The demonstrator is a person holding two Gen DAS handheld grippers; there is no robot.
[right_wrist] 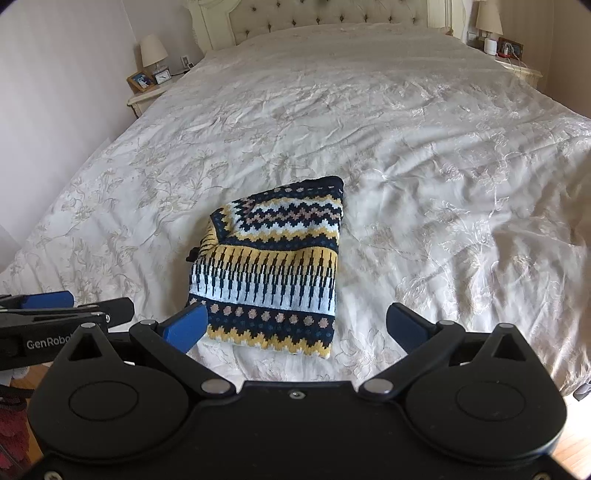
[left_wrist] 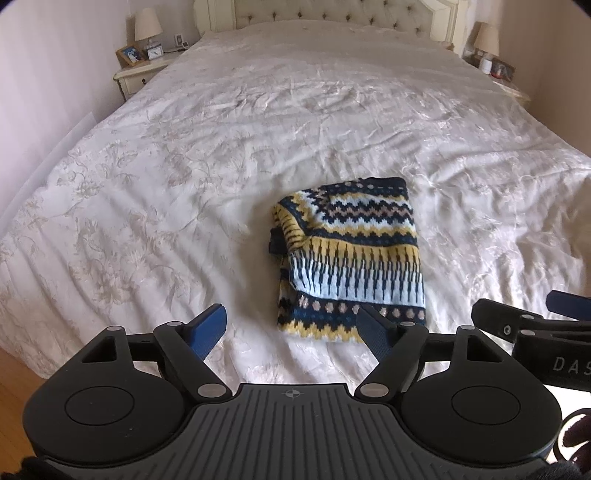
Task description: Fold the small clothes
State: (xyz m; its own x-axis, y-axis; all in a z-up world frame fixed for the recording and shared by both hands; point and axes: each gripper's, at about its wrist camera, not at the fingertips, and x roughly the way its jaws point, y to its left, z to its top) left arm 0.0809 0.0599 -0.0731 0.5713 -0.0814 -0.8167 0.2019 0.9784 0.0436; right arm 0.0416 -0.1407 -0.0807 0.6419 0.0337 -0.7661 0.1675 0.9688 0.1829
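A small patterned knit sweater [left_wrist: 351,258], navy, yellow, white and pink, lies folded into a rectangle on the white bedspread [left_wrist: 184,166] near the foot of the bed. It also shows in the right wrist view [right_wrist: 273,269]. My left gripper [left_wrist: 291,328] is open and empty, held just short of the sweater's near edge. My right gripper [right_wrist: 295,325] is open and empty, also just in front of the near edge. Each gripper shows at the edge of the other's view.
The bedspread [right_wrist: 443,166] is wrinkled. A tufted headboard [left_wrist: 332,14] stands at the far end. Nightstands with lamps [left_wrist: 147,27] and small items stand on both sides. Wooden floor [left_wrist: 14,380] shows at the foot of the bed.
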